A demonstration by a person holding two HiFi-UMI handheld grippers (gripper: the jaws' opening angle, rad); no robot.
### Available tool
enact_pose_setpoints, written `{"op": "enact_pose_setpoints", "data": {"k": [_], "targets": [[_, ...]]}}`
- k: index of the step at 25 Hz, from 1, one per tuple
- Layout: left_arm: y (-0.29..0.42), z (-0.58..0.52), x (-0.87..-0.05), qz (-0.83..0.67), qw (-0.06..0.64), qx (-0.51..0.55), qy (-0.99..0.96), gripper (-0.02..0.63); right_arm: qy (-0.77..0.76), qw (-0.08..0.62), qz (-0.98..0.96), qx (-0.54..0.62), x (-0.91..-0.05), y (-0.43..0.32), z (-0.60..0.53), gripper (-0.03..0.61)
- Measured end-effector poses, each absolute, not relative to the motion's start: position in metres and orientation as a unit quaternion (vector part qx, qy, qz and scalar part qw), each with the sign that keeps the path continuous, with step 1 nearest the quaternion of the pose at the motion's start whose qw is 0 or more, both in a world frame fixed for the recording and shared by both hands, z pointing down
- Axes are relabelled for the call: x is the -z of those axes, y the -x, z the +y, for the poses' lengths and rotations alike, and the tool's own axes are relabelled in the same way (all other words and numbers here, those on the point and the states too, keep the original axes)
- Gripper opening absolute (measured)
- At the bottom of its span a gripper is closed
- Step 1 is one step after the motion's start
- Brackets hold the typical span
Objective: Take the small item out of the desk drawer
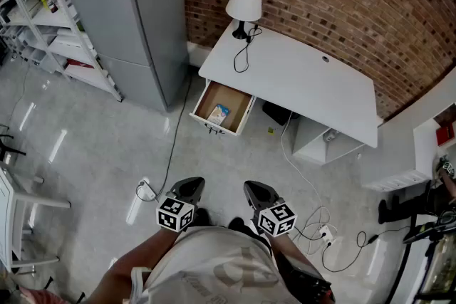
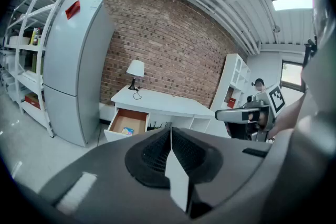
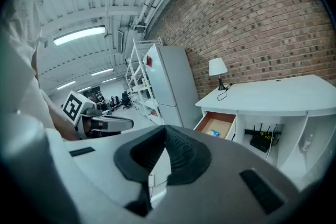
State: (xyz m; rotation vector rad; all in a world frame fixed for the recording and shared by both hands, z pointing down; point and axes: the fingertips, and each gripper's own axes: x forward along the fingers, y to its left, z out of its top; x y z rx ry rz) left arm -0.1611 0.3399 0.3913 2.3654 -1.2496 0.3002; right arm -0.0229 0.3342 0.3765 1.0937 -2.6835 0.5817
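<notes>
A white desk stands against the brick wall, and its left drawer is pulled open. A small blue and white item lies on the drawer's brown bottom; it also shows in the left gripper view and the right gripper view. Both grippers hang close to my body, well short of the desk. My left gripper is shut with nothing between its pads. My right gripper also looks shut and holds nothing.
A grey fridge and white shelving stand left of the desk. A white lamp sits on the desk's far corner. Cables and a power strip lie on the floor at the right. A cord runs below the drawer.
</notes>
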Motion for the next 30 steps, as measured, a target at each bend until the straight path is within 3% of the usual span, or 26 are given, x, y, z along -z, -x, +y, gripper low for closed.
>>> {"op": "enact_pose_setpoints", "data": {"k": [11, 30], "targets": [[0.147, 0.344, -0.394, -0.46, 0.224, -0.117, -0.851, 0.012, -0.36, 0.097, -0.906, -0.202, -0.381, 0.004, 0.334, 0.006], [0.202, 0.331, -0.399, -0.453, 0.235, -0.098, -0.854, 0.009, -0.408, 0.102, -0.882, -0.211, -0.387, 0.039, 0.322, 0.006]]}}
